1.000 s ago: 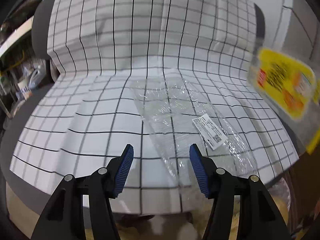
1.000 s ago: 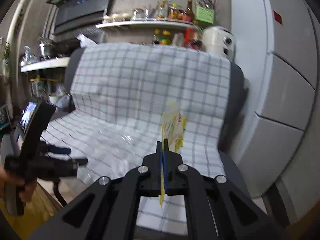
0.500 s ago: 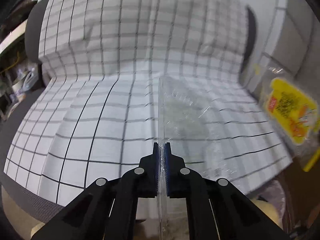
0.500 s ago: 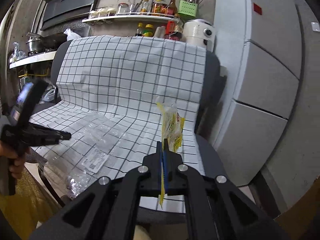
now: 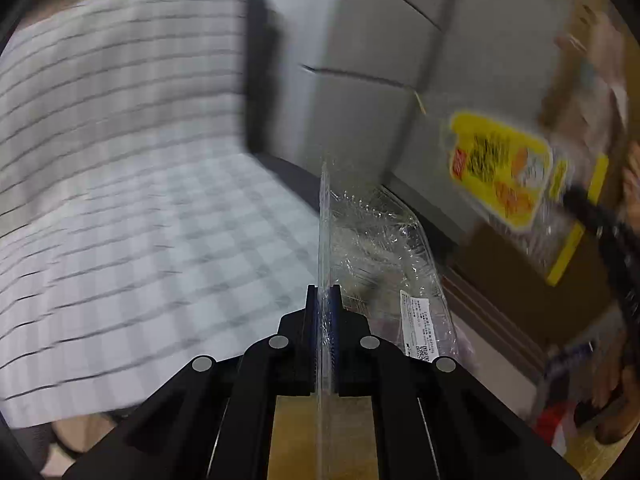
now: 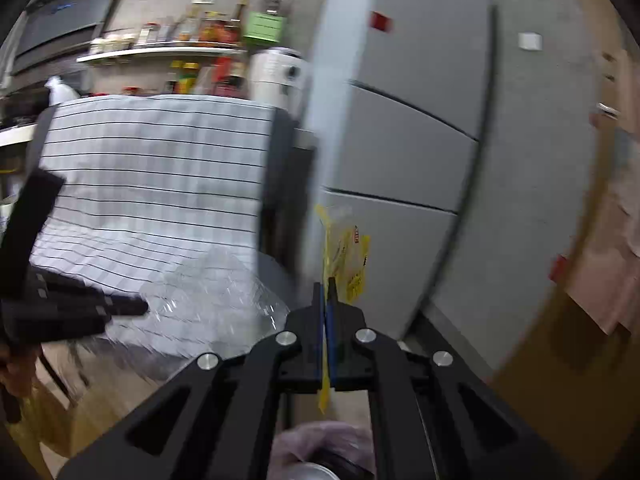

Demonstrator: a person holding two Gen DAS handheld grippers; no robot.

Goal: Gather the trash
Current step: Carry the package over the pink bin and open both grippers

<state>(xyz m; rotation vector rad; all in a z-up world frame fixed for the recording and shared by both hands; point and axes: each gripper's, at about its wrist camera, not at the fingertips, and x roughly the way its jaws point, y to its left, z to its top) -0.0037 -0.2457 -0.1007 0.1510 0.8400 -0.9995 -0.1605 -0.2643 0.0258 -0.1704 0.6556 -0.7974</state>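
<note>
1. The checked cloth [image 5: 132,208], white with thin dark grid lines, drapes over the back and seat of a dark grey chair [image 5: 260,68]. It fills the nine o'clock half of the left wrist view and is blurred.
2. The left claw [image 5: 323,300] has its black jaws pressed together on the clear plastic wrapper [image 5: 380,240]. The film stands edge-on between the blue pads [image 5: 334,312] and runs up toward twelve o'clock.
3. The wrapper is thin, crinkled and see-through, with glossy creases. It fans out toward two o'clock from the left claw and carries a white printed label [image 5: 420,326] near its lower edge. It hangs in the air beyond the chair's edge, in front of the grey panels.
4. In the right wrist view the same wrapper [image 6: 208,292] shows as a glinting sheet at about nine o'clock, held by the left claw [image 6: 136,307], whose black body points toward three o'clock.
5. The right claw [image 6: 325,300] is clamped on the yellow snack bag [image 6: 348,256]. The bag's thin edge rises between the closed fingers toward twelve o'clock, and a strip of it hangs below them.
6. The yellow snack bag [image 5: 500,168] also appears at two o'clock in the left wrist view: a flat packet, part clear film, with a yellow face, black print and red and orange patches, tilted and blurred.
7. Smooth grey refrigerator doors [image 6: 408,152] with dark seams stand behind both items. A cardboard-brown surface [image 6: 560,344] lies at four o'clock.
</note>
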